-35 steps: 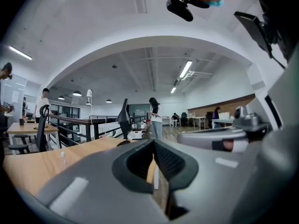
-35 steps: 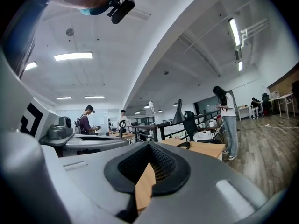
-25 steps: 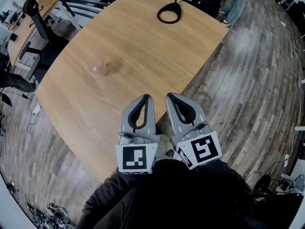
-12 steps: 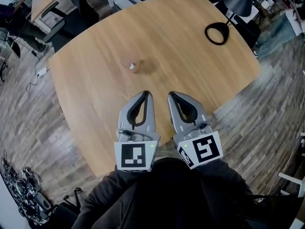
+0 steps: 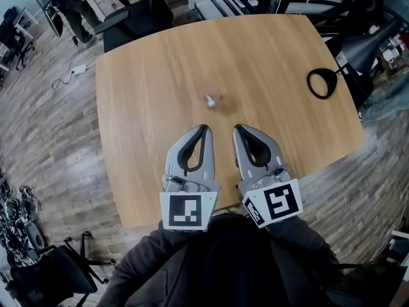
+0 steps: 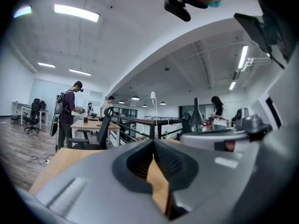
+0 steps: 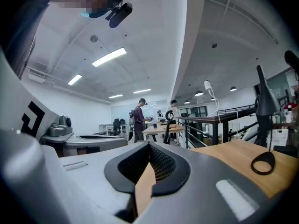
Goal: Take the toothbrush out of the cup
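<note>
A small clear cup point(image 5: 211, 100) with a white toothbrush head showing stands near the middle of the wooden table point(image 5: 160, 75), seen only in the head view and too small for detail. My left gripper point(image 5: 204, 130) and right gripper point(image 5: 236, 128) are held side by side over the table's near edge, tips pointing at the cup and a short way from it. Both are shut with nothing between the jaws. In the left gripper view my left gripper point(image 6: 153, 146) shows closed jaws, and my right gripper point(image 7: 149, 149) looks the same in its own view. Neither gripper view shows the cup.
A black desk lamp stands on a ring base point(image 5: 321, 84) at the table's right edge; the ring base point(image 7: 263, 162) also shows at the right. An office chair point(image 5: 137, 15) stands beyond the far edge. Cables lie on the wooden floor point(image 5: 51, 139) at left. A person point(image 6: 69, 111) stands at a distant desk.
The view has swung round the table: the cup went from the left of the picture to its middle, just ahead of the grippers. Both grippers stayed shut and side by side.
</note>
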A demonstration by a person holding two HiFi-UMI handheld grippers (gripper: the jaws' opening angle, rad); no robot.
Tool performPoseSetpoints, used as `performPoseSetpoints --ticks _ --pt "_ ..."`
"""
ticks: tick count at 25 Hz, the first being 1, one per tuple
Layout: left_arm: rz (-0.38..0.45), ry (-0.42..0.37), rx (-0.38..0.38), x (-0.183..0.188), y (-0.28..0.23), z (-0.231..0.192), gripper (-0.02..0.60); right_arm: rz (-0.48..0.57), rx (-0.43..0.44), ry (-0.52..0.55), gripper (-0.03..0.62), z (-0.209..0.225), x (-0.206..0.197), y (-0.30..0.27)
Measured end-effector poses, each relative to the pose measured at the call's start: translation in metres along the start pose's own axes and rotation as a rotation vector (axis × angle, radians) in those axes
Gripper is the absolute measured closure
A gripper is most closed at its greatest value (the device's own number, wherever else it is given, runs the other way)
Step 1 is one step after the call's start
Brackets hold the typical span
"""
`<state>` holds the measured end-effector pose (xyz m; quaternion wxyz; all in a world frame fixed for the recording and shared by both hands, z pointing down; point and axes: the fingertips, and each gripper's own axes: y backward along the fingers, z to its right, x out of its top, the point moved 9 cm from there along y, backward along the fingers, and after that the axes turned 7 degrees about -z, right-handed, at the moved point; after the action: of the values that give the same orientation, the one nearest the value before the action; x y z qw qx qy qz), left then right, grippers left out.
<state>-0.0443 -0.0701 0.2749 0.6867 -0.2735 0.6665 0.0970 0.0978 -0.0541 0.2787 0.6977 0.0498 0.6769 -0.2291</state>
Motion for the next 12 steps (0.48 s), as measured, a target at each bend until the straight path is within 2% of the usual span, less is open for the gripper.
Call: performPoseSetpoints --ticks 7,12 --pt "-0.001 0.045 0.087 0.003 -0.021 -0.006 0.574 -0.020 0.099 0.030 0.592 0.015 0.008 -0.033" --pt "-0.021 0.062 0.124 0.001 -0.035 -0.010 0.574 -0.040 0.135 0.026 0.592 0.026 0.007 -0.049"
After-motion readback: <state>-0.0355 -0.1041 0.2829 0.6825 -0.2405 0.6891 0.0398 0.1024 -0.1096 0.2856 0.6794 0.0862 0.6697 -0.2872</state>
